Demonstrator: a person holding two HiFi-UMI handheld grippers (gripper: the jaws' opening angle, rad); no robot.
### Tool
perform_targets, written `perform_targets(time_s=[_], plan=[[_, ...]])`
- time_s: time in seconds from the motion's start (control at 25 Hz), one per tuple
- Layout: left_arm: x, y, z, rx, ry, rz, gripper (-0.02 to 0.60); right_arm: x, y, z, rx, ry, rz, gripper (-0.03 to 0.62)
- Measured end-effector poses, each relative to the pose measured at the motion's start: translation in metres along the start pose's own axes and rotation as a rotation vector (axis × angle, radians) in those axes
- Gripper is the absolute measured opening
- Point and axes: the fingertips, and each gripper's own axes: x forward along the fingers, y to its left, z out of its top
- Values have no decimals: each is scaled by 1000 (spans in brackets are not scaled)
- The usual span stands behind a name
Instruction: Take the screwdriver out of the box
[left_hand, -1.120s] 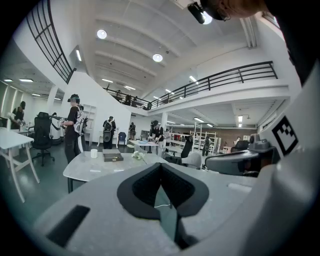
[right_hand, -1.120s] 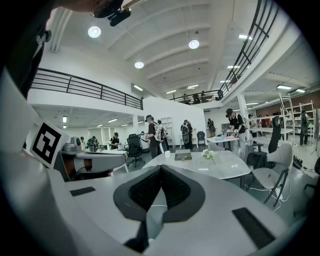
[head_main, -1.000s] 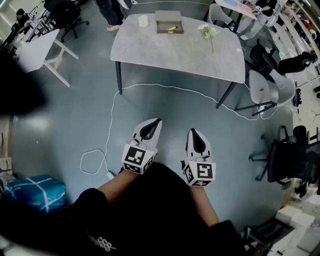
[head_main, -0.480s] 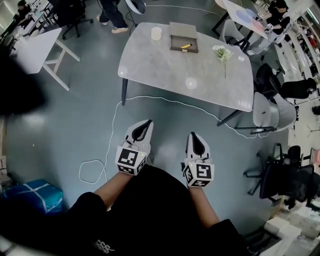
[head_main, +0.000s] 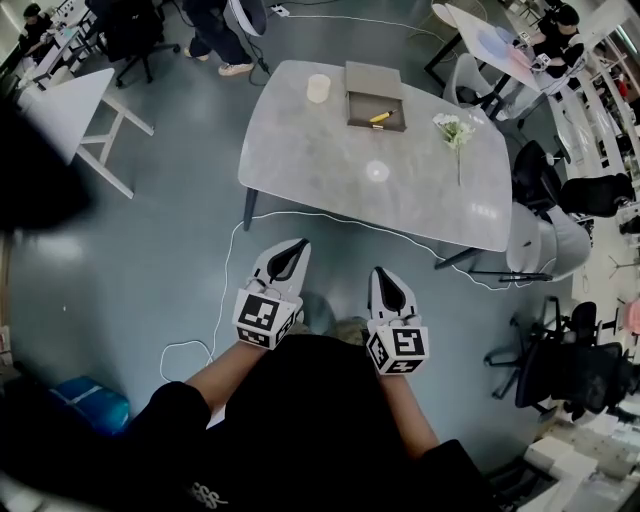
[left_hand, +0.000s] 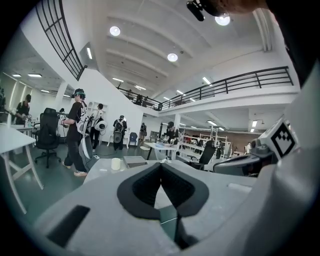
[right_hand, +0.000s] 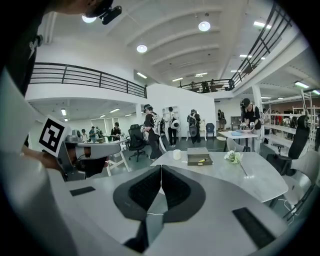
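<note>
Holding your white left gripper (head_main: 297, 245) and white right gripper (head_main: 381, 272) low before you, jaws shut on nothing, suits the distance; the yellow-handled screwdriver (head_main: 380, 117) lies in the shallow grey box (head_main: 372, 78) on the pale grey rounded table (head_main: 330, 150), well apart from both.

Count from the head view.

- Grey stone-look table with rounded corners (head_main: 330, 170): 1.
- On that table:
  - shallow grey open box (head_main: 372, 80): 1
  - yellow-handled screwdriver (head_main: 380, 117): 1
  - short white cylindrical cup (head_main: 318, 88): 1
  - sprig of white flowers on a thin green stem (head_main: 456, 130): 1
- White hand-held grippers with marker cubes: 2, the left gripper (head_main: 299, 243) and the right gripper (head_main: 378, 271).
- Thin white cable on the floor (head_main: 225, 260): 1 (traced as a single run).
- White desk on slanted legs (head_main: 65, 105): 1.
- Blue wrapped bundle (head_main: 95, 405): 1.
- Swivel chairs at the right edge overlap, so their count is unsettled.
</note>
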Motion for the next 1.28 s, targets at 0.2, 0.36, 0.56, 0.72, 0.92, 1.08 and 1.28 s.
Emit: perform_targets(time_s=[0.2,0.36,0.56,0.72,0.92,1.08,1.28], plan=[[32,17,-7,-35,18,38,17,32,-34,3,25,4,-13,12],[63,44,-8,-40,23,105,17,69,-58,17,31,-24,13,12],[126,70,5,-9,39,142,17,130,-103,44,40,-49,56,12],[188,82,26,17,57,154,16,181,-143,67,47,-44,106,12],[264,92,39,10,84,150,17,224,-186,92,48,-32,140,12],[322,87,43,-2,95,146,17,250,-230,91,74,-2,138,12],[377,94,44,2,109,147,17,273,-265,82,111,32,152,12]])
